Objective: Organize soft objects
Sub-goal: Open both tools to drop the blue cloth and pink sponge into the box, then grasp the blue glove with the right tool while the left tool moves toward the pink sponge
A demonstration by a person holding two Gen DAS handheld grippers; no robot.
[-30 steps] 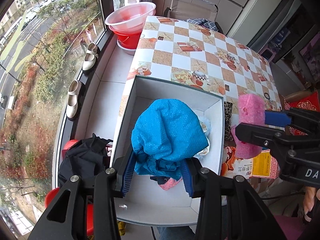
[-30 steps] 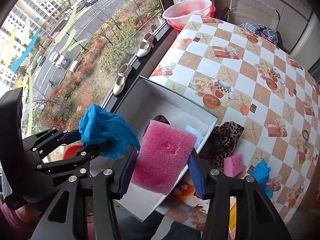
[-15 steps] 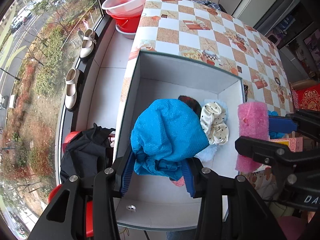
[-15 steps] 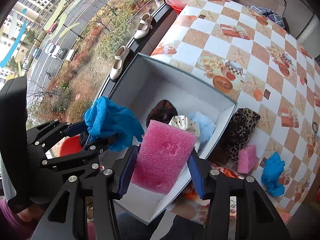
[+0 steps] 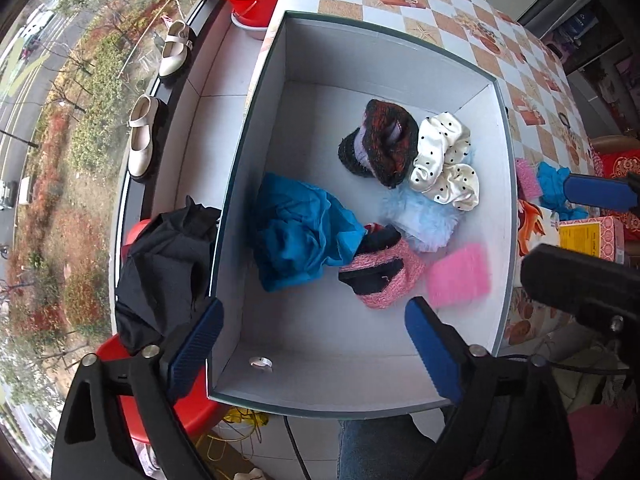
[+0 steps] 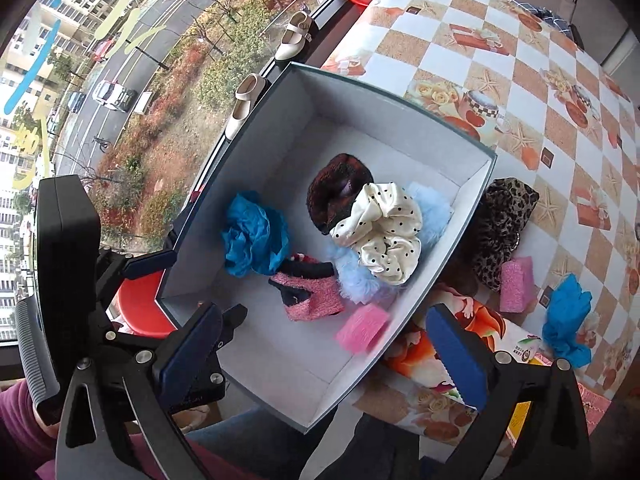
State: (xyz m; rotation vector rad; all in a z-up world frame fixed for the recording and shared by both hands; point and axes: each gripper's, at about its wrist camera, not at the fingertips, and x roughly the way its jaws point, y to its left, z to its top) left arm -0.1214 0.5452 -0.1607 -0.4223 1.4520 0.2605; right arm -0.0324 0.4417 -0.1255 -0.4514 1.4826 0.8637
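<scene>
left gripper [image 5: 314, 334] spread wide, empty | right gripper [image 6: 326, 342] likewise | pink sponge [image 5: 458, 276] motion-blurred in box [image 5: 280, 112] | crumpled blue cloth [image 5: 298, 232] half covers knit pouch [image 5: 382, 276]

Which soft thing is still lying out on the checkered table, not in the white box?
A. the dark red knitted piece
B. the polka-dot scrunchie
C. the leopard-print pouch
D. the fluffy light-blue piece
C: the leopard-print pouch lies on the table just outside the box wall.

Black handheld grippers with blue finger pads

Left gripper [image 5: 312, 344] and right gripper [image 6: 324, 356] show silver screws on black frames; a magenta sleeve [image 6: 16, 412], possibly knitted, edges the corner.
</scene>
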